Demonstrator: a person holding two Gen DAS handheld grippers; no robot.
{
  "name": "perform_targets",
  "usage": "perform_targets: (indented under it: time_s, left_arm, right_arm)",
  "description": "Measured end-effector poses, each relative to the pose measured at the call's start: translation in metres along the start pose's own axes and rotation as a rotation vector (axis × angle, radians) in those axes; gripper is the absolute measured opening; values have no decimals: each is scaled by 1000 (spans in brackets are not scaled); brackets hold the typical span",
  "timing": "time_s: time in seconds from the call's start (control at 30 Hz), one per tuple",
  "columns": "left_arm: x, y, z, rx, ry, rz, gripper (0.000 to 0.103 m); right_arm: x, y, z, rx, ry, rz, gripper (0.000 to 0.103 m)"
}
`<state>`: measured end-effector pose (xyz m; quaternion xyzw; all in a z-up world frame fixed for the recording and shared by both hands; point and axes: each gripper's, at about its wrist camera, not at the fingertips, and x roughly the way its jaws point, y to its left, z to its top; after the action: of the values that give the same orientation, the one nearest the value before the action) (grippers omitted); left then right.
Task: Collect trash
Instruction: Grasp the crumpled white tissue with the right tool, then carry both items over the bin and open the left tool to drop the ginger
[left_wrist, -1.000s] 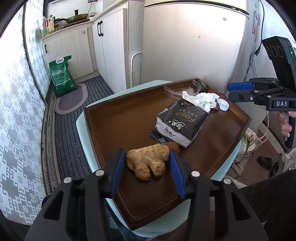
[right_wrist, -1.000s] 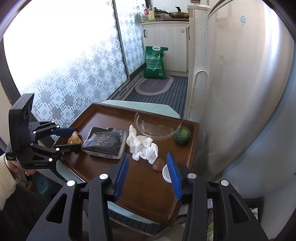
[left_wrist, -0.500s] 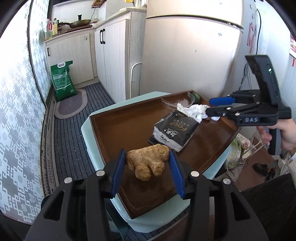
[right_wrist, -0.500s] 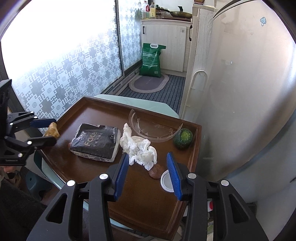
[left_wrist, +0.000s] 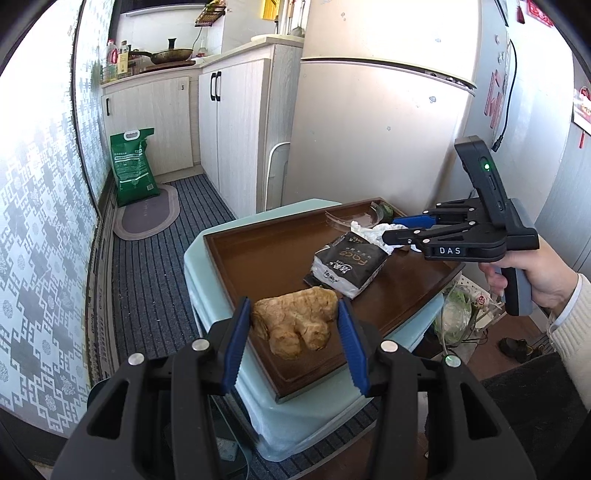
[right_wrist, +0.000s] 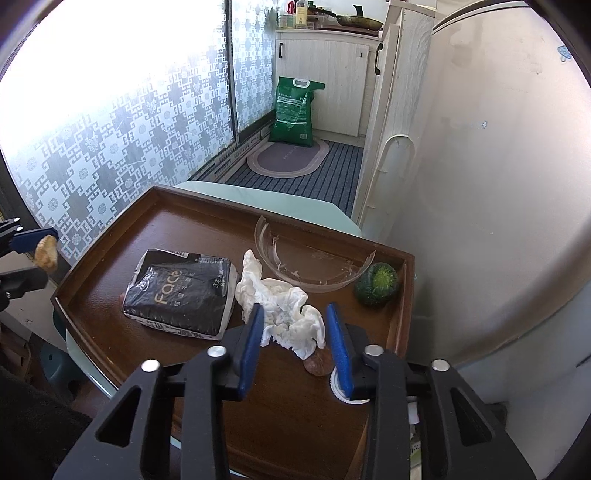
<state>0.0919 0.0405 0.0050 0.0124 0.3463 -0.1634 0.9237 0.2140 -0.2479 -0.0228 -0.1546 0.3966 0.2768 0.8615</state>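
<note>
ginger (left_wrist: 295, 320) clamped in left fingers (left_wrist: 236, 334); right fingers (right_wrist: 255, 341) closing around one tissue (right_wrist: 284, 315).

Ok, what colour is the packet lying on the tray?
Black with gold "Face" lettering and white edges; the packet shows best in the right wrist view.

left hand-held gripper (left_wrist: 294, 325): clamped, raised | right hand-held gripper (right_wrist: 295, 334): jaws just narrowing, tilted down
</note>
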Motion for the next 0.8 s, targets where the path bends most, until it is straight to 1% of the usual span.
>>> perform_targets:
  time_s: [0.03, 0.13, 0.47, 0.63, 0.8]
  left_arm:
    - [-2, 2, -1, -5, -2, 3, 50]
    - [-6, 7, -3, -24, -6, 12, 50]
    - [-28, 20, -6, -81, -34, 56, 50]
    - [-37, 31, -8, -125, -39, 83, 50]
    - [-44, 42, -13, -160, -35, 113, 50]
  right_arm:
    - [1, 2, 0, -8, 5, -2, 11]
    - [-2, 11, 4, -39, 5, -22, 8]
    - [-46, 22, 21, -61, -78, -68, 8]
    - [-69, 31, 29, -59, -129, -49, 8]
    - [-70, 50, 36, -79, -135, -5, 8]
